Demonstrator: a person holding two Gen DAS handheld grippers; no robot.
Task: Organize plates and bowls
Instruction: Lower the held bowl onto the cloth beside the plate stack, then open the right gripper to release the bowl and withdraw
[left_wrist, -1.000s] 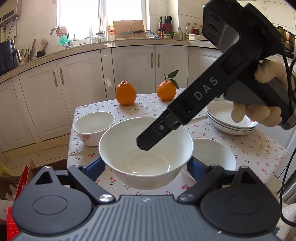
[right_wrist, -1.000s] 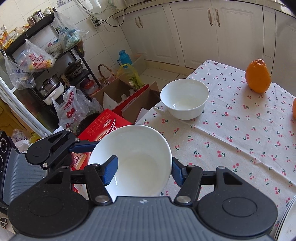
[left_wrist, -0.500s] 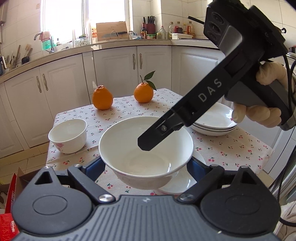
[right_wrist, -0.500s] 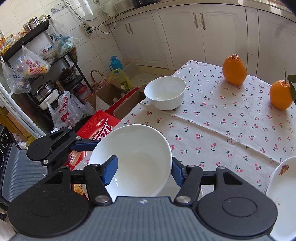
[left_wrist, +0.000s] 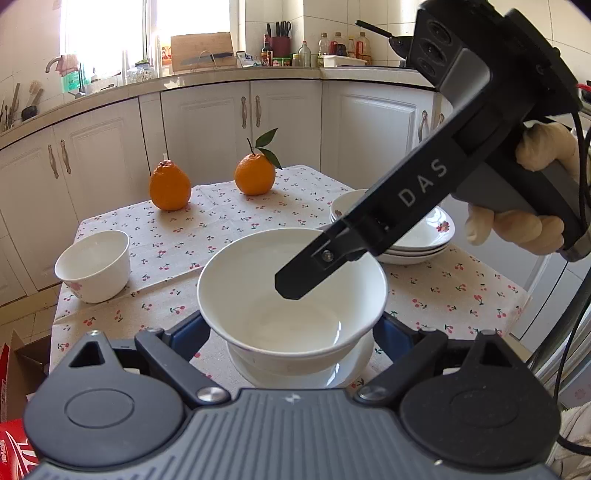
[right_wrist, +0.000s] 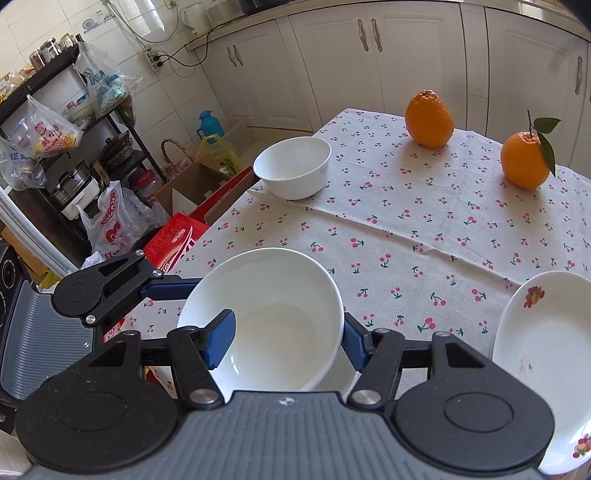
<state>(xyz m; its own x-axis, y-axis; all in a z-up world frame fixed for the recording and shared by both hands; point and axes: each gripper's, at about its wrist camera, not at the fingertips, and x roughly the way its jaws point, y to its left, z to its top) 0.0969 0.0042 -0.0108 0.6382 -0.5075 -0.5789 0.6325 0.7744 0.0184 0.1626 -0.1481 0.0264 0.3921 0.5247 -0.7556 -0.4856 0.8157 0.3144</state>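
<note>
At centre frame of both wrist views, one large white bowl, carried between both my tools. Left gripper: blue pads spread wide against the bowl's outer sides. Right gripper: clamped across the rim, one pad inside, one outside. Directly beneath, lower centre: a second white bowl, whether touching I couldn't tell. Left of frame: small bowl on the cherry-print tablecloth. Right: stacked plates. Upper centre: two oranges.
</note>
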